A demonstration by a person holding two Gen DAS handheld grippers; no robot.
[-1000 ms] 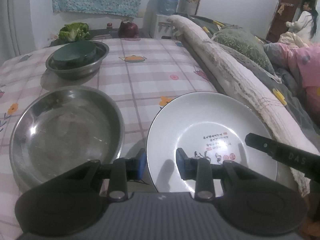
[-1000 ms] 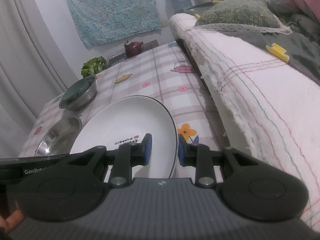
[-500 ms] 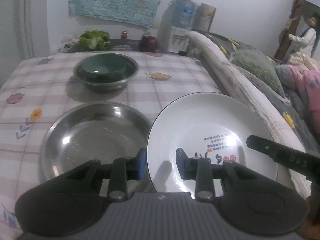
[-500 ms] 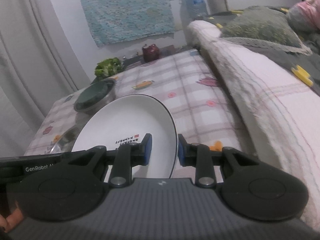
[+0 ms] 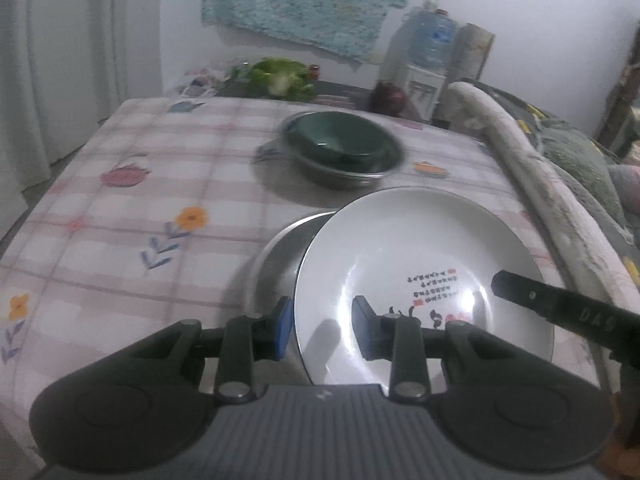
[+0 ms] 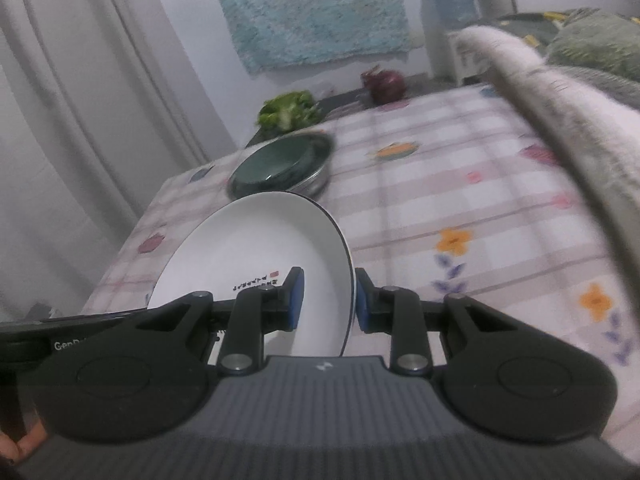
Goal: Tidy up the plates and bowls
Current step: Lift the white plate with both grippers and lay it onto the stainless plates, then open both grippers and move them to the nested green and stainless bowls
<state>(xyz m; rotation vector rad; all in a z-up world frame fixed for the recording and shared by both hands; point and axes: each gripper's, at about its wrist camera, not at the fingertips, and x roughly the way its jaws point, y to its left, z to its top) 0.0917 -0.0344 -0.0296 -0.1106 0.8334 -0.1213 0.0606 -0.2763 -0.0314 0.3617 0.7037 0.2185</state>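
Observation:
A white plate [image 5: 416, 256] with printed writing is held off the table by both grippers. My left gripper [image 5: 322, 330] is shut on its left rim. My right gripper [image 6: 329, 300] is shut on its right rim, where the plate [image 6: 256, 252] shows edge-on. The plate hangs over a wide steel dish [image 5: 280, 256], which it mostly hides. Farther back, a dark green bowl [image 5: 340, 140] sits inside a steel bowl [image 5: 344, 174]; the green bowl also shows in the right wrist view [image 6: 276, 160].
The table has a pink checked cloth [image 5: 160, 200]. A folded blanket and bedding [image 5: 560, 184] run along its right side. Green vegetables [image 5: 280, 76], a dark red pot [image 5: 388, 98] and a water bottle [image 5: 432, 40] stand at the back. Curtains [image 6: 80, 100] hang left.
Both grippers have carried the plate to the left, from beside the steel dish to over it. The green bowl now appears nearer the middle.

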